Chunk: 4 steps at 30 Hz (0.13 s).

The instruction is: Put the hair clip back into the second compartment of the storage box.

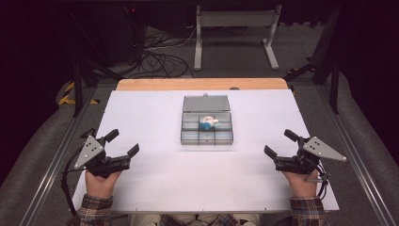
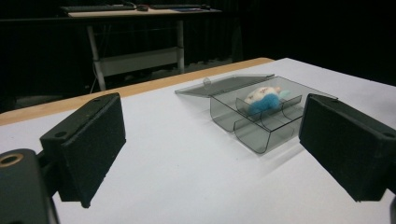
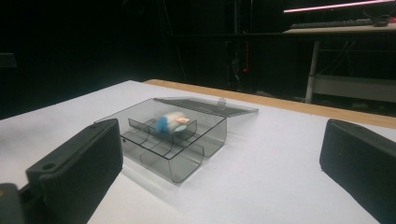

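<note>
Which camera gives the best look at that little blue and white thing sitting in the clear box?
The left gripper view: the blue and white toy is sharp there, lying in a far compartment of the clear box. The right gripper view shows it blurred behind the box wall. The high view shows it from above, small, in the back row's middle compartment.

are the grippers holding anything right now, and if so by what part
Nothing is held. The left gripper and right gripper both have their jaws open and bare, resting apart from the open compartment box and the small blue and white toy in it.
</note>
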Motion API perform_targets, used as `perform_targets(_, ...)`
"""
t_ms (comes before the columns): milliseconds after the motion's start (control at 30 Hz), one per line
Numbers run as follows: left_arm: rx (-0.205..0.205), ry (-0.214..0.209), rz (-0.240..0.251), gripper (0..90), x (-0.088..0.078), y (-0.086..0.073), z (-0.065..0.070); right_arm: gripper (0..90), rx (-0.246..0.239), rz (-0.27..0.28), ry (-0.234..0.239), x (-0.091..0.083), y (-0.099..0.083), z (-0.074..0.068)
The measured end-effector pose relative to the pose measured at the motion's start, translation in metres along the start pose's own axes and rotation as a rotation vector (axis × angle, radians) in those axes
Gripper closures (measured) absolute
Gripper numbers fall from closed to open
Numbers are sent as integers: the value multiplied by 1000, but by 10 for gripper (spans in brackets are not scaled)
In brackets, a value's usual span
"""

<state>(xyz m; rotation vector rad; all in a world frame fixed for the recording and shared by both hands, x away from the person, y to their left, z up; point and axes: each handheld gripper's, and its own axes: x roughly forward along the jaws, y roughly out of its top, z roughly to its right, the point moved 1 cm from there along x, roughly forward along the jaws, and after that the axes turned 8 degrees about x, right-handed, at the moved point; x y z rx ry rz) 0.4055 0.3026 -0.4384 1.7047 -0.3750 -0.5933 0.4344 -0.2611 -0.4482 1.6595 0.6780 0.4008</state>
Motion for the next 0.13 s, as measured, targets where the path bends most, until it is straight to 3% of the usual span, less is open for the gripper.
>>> perform_targets(133,5,0,-6,80,0,0,0,0,-11,-8,-1,2,0,-1)
